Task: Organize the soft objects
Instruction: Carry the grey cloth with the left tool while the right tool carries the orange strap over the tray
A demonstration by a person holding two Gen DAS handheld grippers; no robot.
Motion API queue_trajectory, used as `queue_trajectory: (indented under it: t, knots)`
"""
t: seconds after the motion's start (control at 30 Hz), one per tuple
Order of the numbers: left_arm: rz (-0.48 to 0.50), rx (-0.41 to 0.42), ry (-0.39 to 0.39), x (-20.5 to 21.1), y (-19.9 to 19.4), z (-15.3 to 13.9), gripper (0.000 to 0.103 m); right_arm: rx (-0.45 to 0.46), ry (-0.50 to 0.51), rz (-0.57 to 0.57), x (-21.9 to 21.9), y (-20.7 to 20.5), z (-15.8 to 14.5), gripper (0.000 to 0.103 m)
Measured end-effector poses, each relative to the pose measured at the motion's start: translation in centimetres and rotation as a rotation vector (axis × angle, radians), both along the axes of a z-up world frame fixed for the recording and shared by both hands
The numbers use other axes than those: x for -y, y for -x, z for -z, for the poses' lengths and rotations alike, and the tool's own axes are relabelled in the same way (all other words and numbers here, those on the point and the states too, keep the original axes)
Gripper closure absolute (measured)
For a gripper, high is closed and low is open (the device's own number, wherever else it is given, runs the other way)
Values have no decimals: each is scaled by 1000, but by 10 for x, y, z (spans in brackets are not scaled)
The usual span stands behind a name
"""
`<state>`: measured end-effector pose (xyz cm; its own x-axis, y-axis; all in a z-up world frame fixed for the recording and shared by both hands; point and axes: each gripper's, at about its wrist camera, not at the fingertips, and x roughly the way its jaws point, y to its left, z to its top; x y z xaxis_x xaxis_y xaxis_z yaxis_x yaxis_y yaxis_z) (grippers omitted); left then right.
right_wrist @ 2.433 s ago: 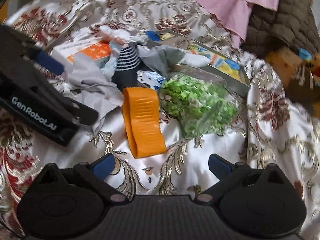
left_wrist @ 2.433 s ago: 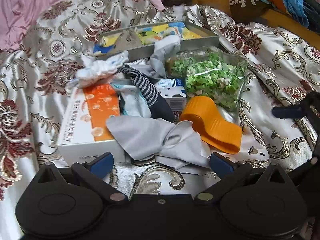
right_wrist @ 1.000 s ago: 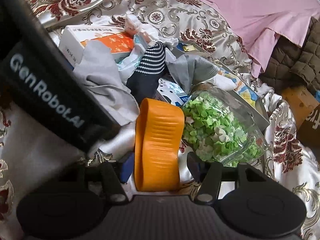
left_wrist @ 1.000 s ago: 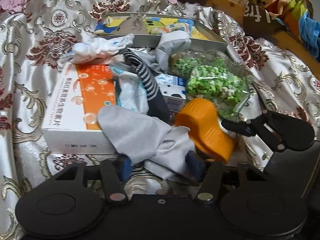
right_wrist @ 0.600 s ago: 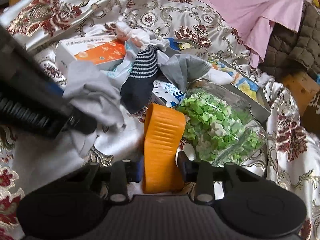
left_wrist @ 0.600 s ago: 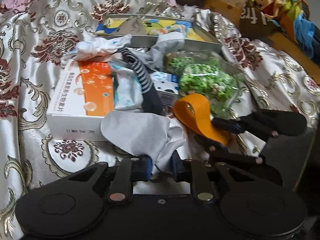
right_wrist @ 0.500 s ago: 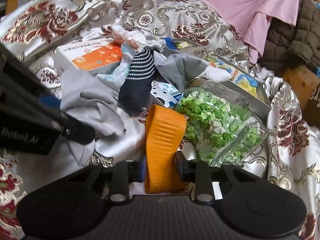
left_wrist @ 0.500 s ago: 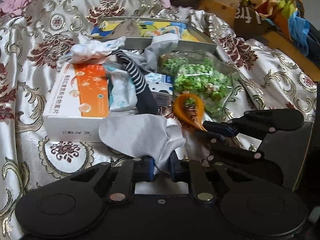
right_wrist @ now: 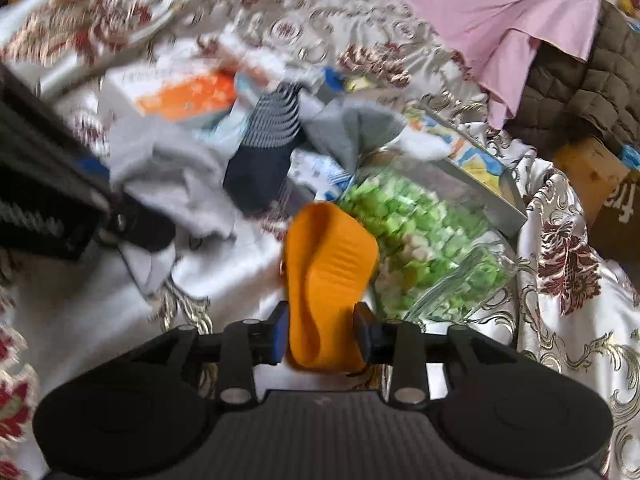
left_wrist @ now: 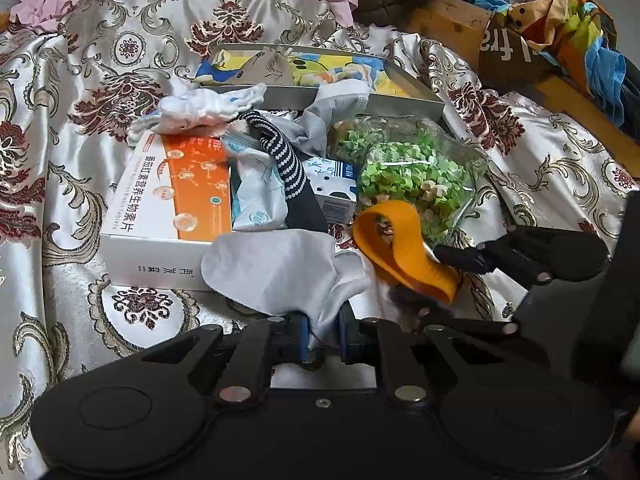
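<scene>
Setting: home bedroom. Evidence: bed under a satin floral bedspread (left_wrist: 100,92); pink sheet (right_wrist: 512,12) and brown quilted blanket (right_wrist: 580,92) heaped at the far side; wooden bed frame (left_wrist: 452,20) far right, with colourful clothes (left_wrist: 572,32) piled there.

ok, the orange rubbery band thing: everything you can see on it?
The orange band is a wide ribbed strip bent into a loop, looking like soft rubber or silicone. Its near end sits between the right gripper fingers, whose jaws are opening. It stands tilted up off the patterned bedspread, beside the jar of green paper stars. The right wrist view is blurred.
</scene>
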<state>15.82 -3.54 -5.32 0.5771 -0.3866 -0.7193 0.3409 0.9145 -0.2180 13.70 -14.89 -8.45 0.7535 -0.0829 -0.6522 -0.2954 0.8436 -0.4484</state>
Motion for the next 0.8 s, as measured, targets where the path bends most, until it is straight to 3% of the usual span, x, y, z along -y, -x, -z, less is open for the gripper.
queue_trajectory:
  t: [0.13, 0.2, 0.27, 0.37, 0.8]
  knots:
    - [-1, -1, 5, 0, -1, 1, 88, 17, 49, 6, -5, -7, 8, 57]
    - [-3, -3, 14, -1, -3, 2, 88, 11, 38, 12, -4, -11, 10, 61]
    - [-6, 2, 19, -3, -4, 2, 88, 2, 17, 11, -3, -12, 10, 79]
    - [-9, 20, 32, -4, -4, 0, 88, 12, -2, 13, -2, -10, 6, 90]
    - [-29, 161, 135, -12, 12, -28, 88, 87, -246, 68, 28, 12, -41, 95]
